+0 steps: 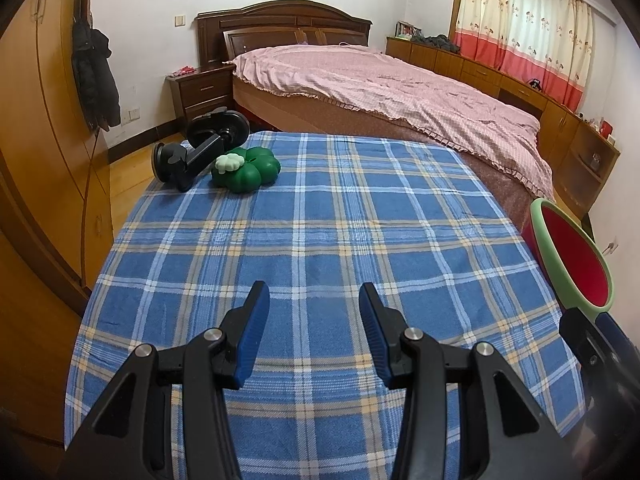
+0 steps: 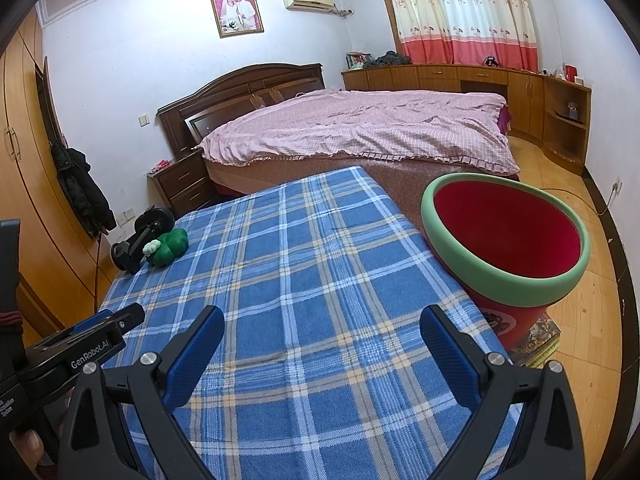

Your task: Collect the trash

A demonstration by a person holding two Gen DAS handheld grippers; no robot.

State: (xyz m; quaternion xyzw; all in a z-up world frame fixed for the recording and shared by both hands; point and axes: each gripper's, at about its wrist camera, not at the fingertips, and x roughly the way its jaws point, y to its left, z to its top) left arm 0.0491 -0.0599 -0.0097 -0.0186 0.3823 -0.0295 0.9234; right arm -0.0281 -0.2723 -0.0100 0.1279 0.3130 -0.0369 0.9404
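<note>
A red bin with a green rim (image 2: 508, 236) stands just off the right edge of the blue plaid table (image 2: 304, 264); the left wrist view catches the bin (image 1: 576, 260) at its right border. My left gripper (image 1: 314, 300) hovers over the near part of the plaid cloth (image 1: 320, 220), open, nothing between its blue pads. My right gripper (image 2: 322, 320) is open wider, also over bare cloth, left of the bin. The left gripper's black body (image 2: 80, 344) shows at the right wrist view's lower left. A green clover-shaped object (image 1: 246, 170) and a black suction mount (image 1: 200, 148) lie at the table's far left corner.
A bed with a pink cover (image 1: 380, 92) runs behind the table. A wooden wardrobe (image 1: 48, 120) with a dark jacket (image 1: 94, 76) stands on the left. Low wooden cabinets (image 2: 460, 76) line the curtained far wall. A dark nightstand (image 2: 184, 184) sits beside the bed. The bin rests on a stack of books (image 2: 536, 344).
</note>
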